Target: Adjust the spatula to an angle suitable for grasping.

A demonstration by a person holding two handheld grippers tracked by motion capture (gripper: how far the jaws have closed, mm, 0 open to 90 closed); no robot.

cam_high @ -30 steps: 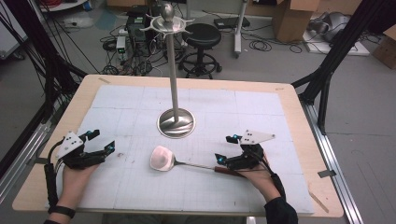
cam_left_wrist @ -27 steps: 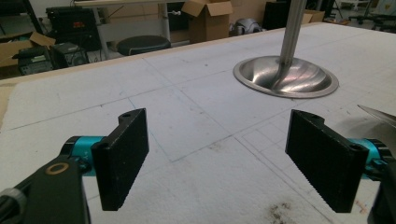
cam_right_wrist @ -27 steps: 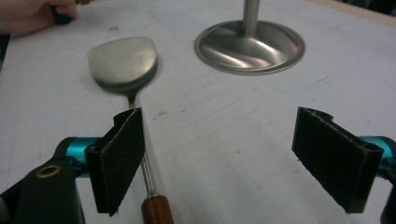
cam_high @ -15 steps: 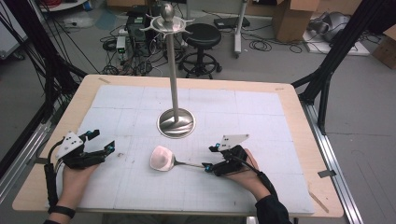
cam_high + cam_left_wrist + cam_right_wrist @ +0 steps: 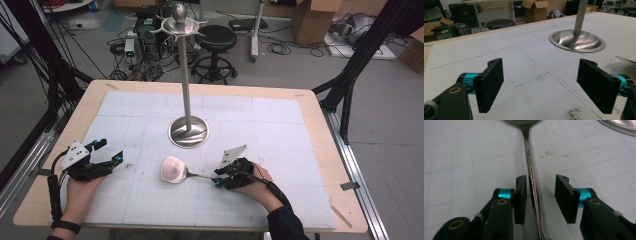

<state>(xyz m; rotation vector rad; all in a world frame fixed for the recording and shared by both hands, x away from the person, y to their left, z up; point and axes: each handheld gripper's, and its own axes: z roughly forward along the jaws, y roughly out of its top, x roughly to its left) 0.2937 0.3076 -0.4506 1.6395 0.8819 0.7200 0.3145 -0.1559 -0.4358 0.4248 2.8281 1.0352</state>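
Observation:
A metal spoon (image 5: 172, 170) lies on the white mat, bowl to the left and thin handle (image 5: 530, 157) running right. My right gripper (image 5: 217, 178) sits low over that handle. In the right gripper view the handle passes between the pads of my right gripper (image 5: 541, 192), close to the left pad with a gap to the right one. Its jaws have just been closing around the handle and do not press on it. My left gripper (image 5: 111, 151) rests at the mat's left side, and the left gripper view shows this gripper (image 5: 546, 87) open over bare mat.
A tall metal stand (image 5: 186, 75) with hooks at its top rises from a round base (image 5: 188, 131) mid-table; that base (image 5: 577, 41) is also ahead of the left jaws. The wooden table edge (image 5: 320, 115) frames the mat. Stools, boxes and cables stand behind.
My right gripper has slid left along the spoon handle toward the bowl, and its jaws have narrowed around the handle. The left gripper and the spoon have stayed put.

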